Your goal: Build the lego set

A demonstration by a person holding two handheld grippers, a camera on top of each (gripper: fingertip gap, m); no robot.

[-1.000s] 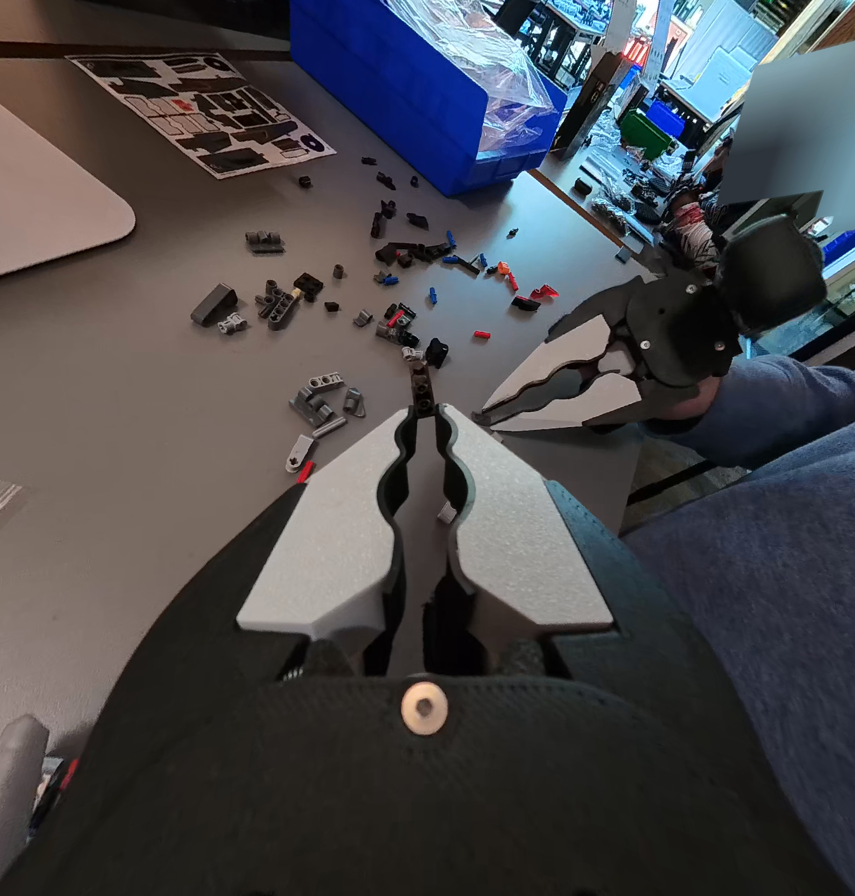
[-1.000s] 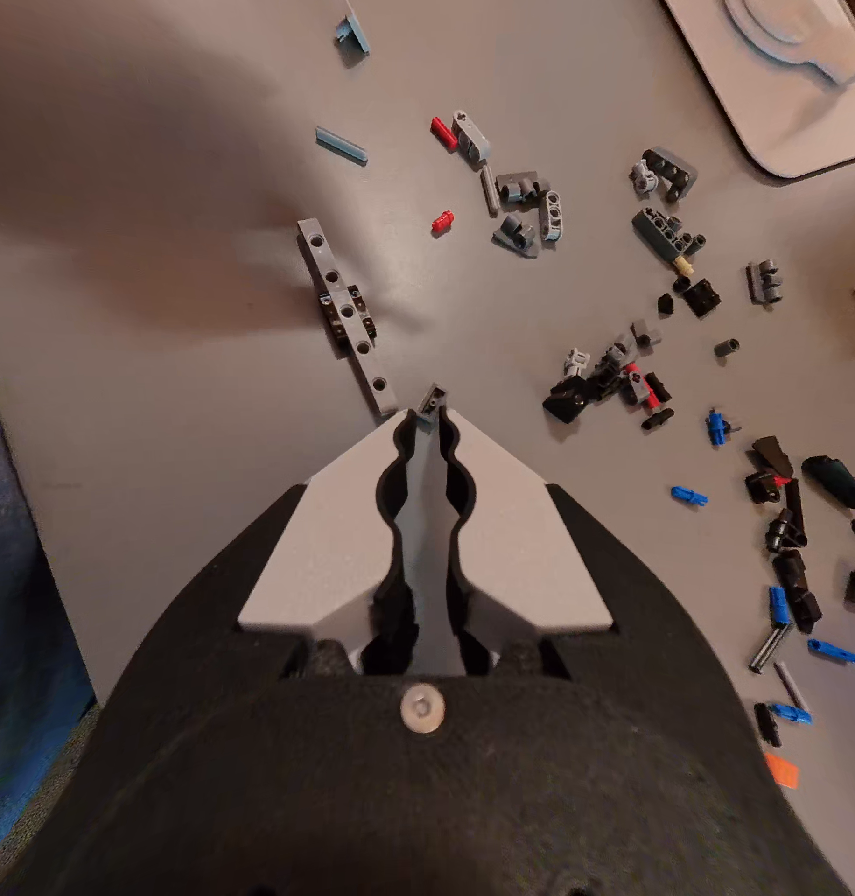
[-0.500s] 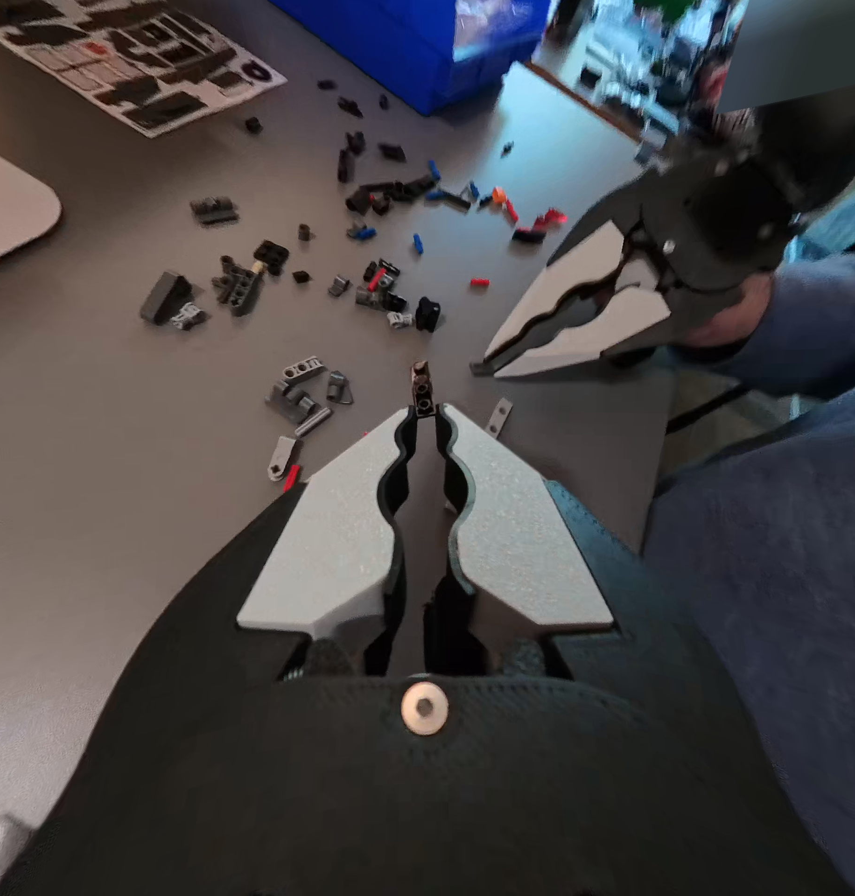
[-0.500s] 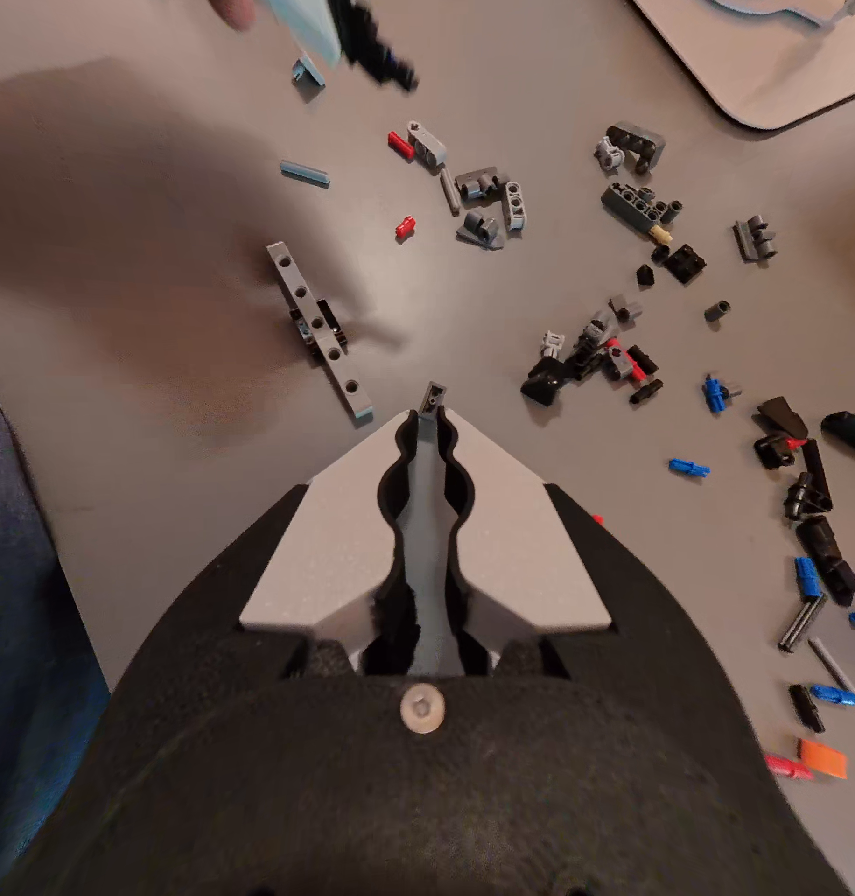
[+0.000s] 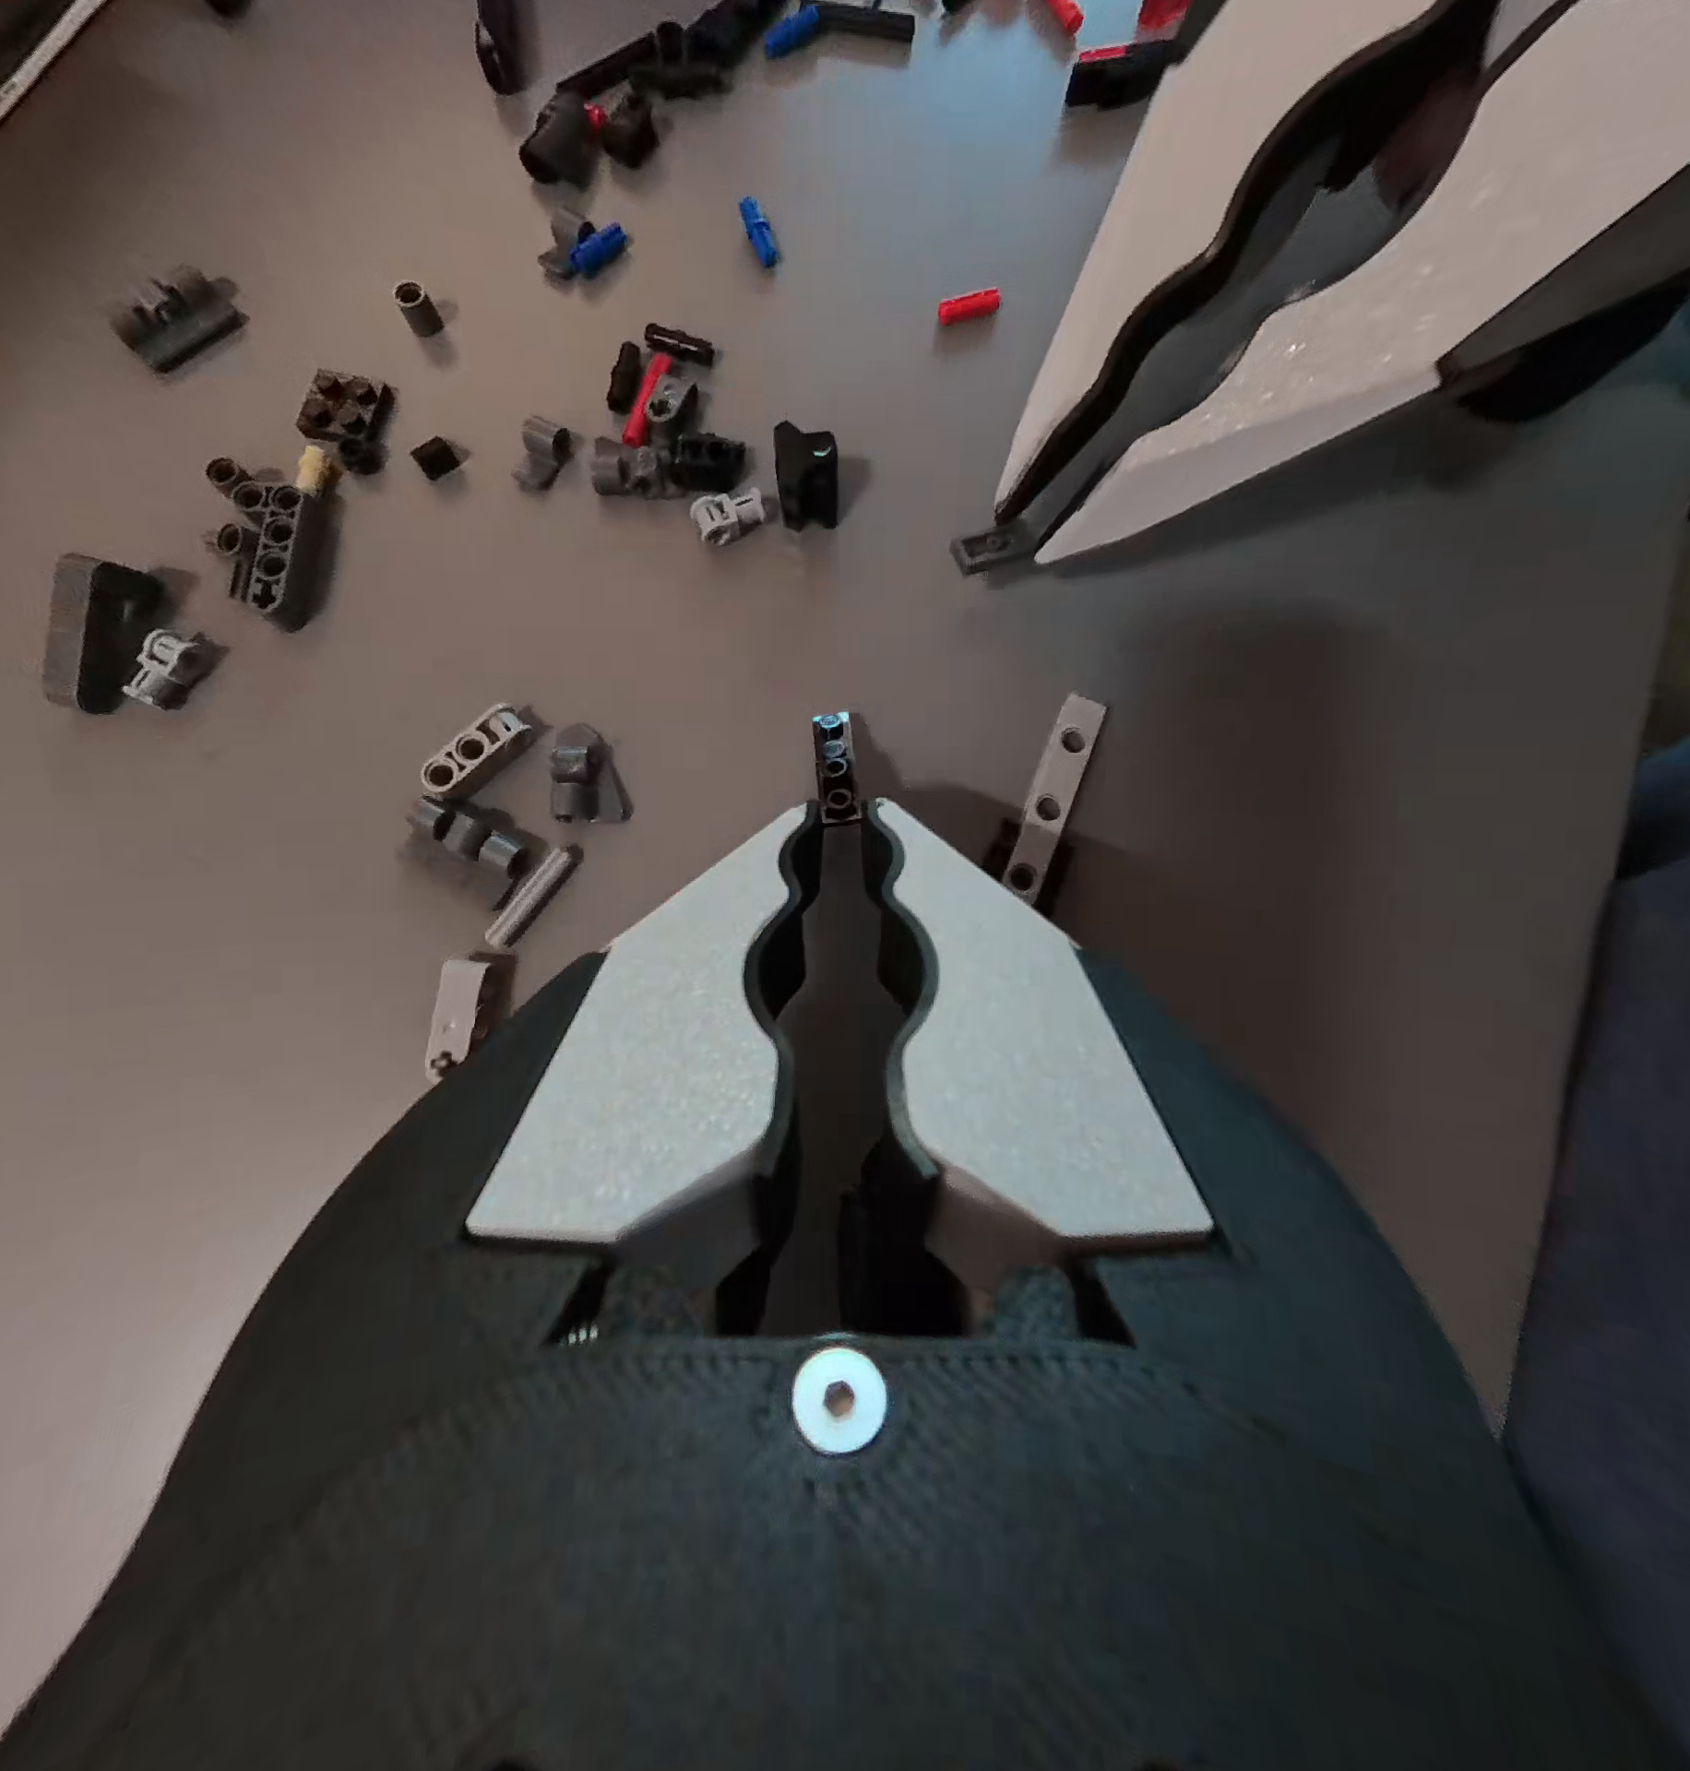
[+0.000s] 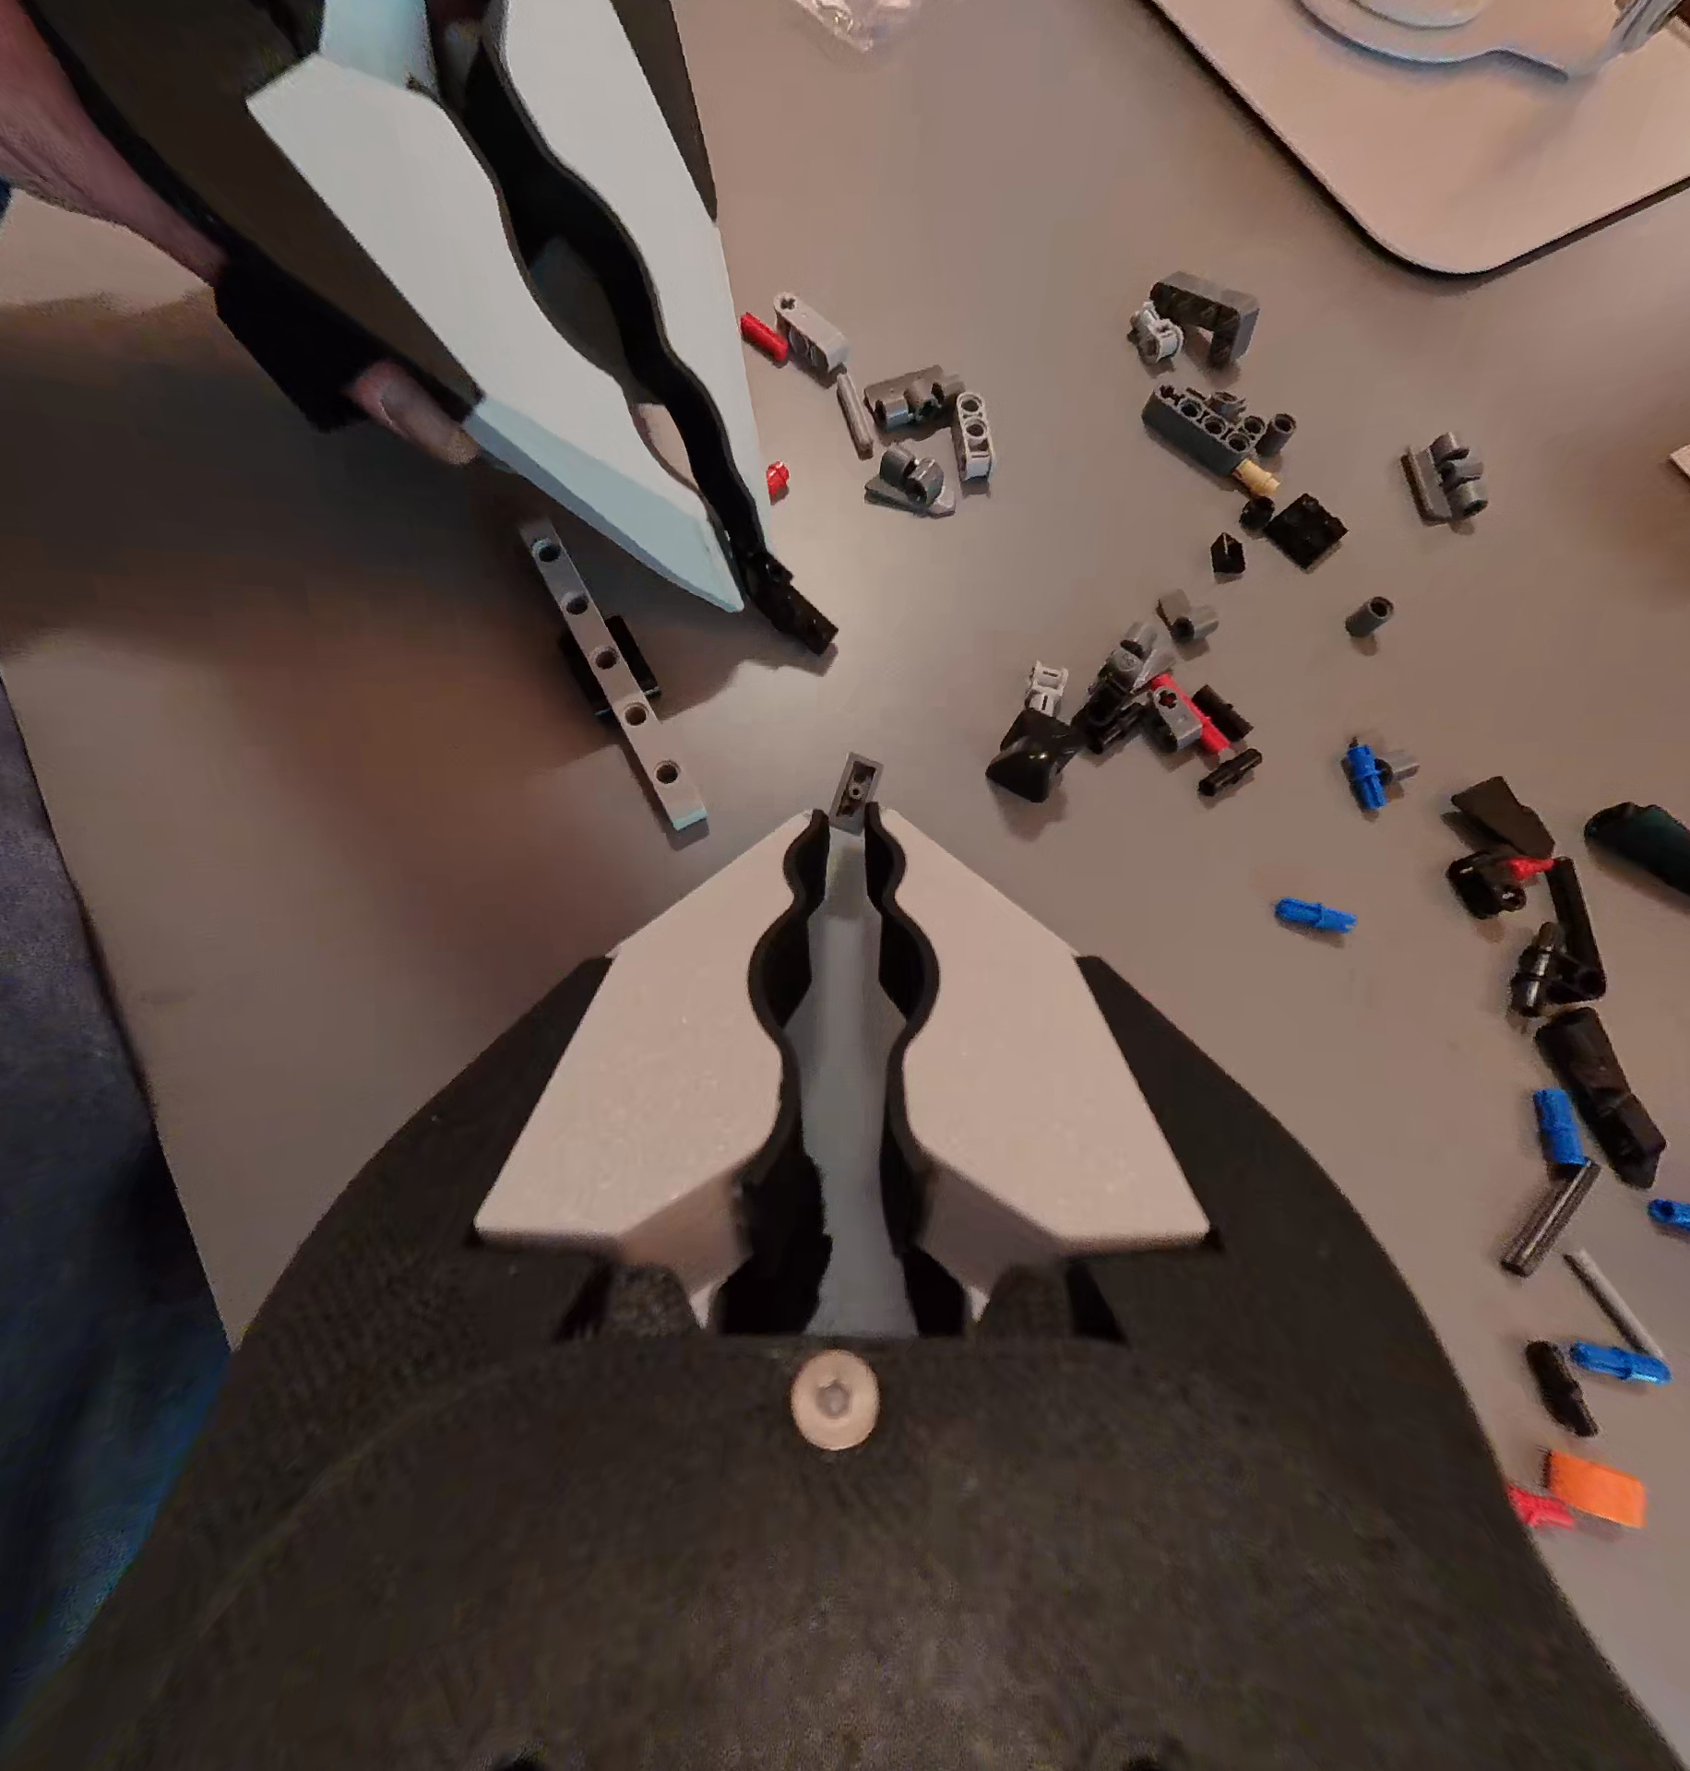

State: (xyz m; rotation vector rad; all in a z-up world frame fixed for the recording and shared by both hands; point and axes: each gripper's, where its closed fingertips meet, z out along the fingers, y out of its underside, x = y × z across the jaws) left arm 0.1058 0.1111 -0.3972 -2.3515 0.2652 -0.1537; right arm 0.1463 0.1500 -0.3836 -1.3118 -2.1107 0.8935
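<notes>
Black brick [image 5: 836, 771] in left tool [image 5: 838, 816]

Each camera sits behind its own gripper, looking steeply down along the fingers, close over the grey table [image 5: 247, 958]. Each view catches the other gripper at its upper edge. Both share the long grey holed beam [image 5: 1052, 805] [image 6: 611, 671] and the scattered Lego pieces.
</notes>
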